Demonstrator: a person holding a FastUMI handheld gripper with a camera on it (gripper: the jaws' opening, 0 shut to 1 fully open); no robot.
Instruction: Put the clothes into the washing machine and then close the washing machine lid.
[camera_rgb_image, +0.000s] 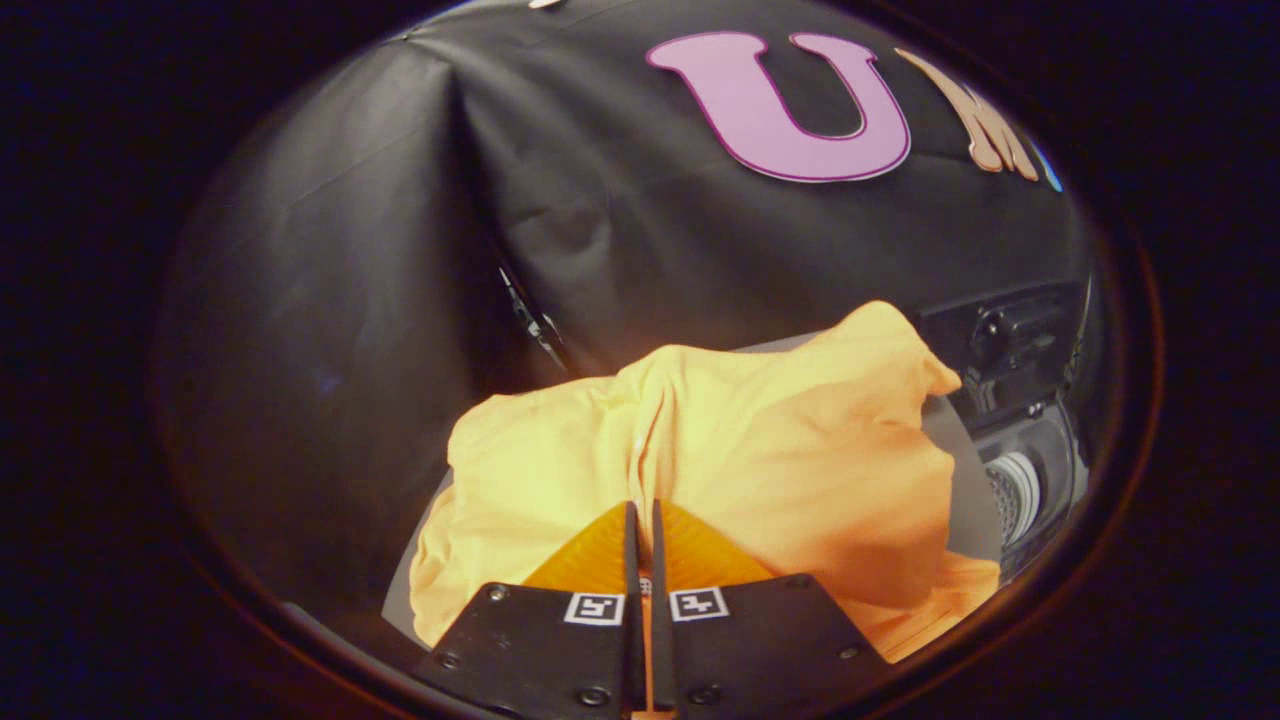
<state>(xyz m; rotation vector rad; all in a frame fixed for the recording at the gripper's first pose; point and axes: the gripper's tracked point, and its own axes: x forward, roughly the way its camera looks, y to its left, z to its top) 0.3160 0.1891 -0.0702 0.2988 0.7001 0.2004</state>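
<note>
Garment gripped for transfer.
The gripper (642, 520) pinches the orange garment's (780, 450) fold for carrying toward the washing machine (1030, 470).

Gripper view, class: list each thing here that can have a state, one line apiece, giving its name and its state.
hand-held gripper: fingers nearly together, pinching a fold of the garment.
orange garment: bunched and creased, held at the fingers, draped ahead of them.
washing machine: its lid open, dark opening and drum visible beyond the garment.
</note>
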